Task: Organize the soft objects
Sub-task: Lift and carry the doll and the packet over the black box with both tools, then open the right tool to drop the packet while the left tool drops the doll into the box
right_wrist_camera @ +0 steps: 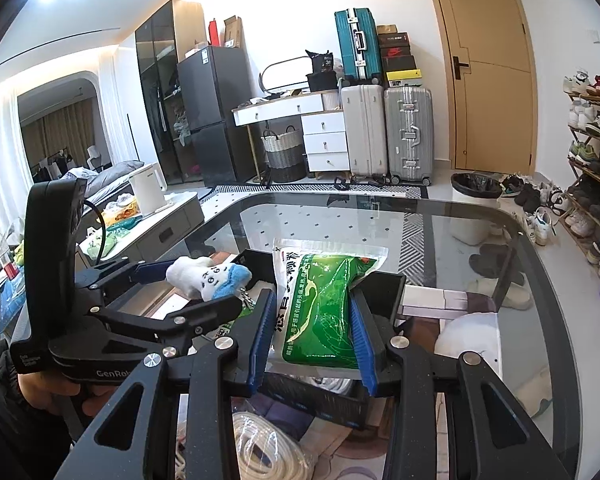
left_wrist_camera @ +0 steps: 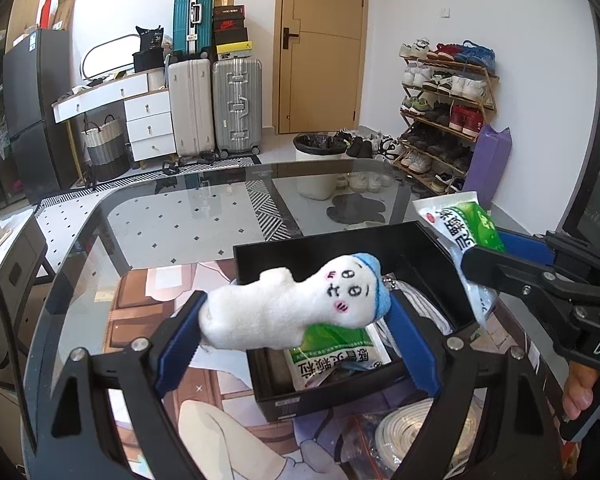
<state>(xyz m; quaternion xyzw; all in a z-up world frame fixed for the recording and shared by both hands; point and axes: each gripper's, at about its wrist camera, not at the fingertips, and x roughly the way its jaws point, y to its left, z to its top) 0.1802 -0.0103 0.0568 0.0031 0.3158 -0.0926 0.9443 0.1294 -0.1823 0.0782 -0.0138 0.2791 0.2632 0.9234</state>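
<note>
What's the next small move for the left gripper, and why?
Probably lower the left gripper a little toward the black box, then release. The plush is clamped between its pads and hangs above the box, where a green packet already lies. The right gripper holds another packet alongside, so keep clear of it.

the plush toy (left_wrist_camera: 284,308) is white with a light blue cap and pink cheeks. both sachets, the held one (right_wrist_camera: 320,316) and the one in the black box (left_wrist_camera: 340,350), are green and white. blue pads (right_wrist_camera: 260,344) on black grippers, far rug (left_wrist_camera: 268,208) black-and-white zigzag.
</note>
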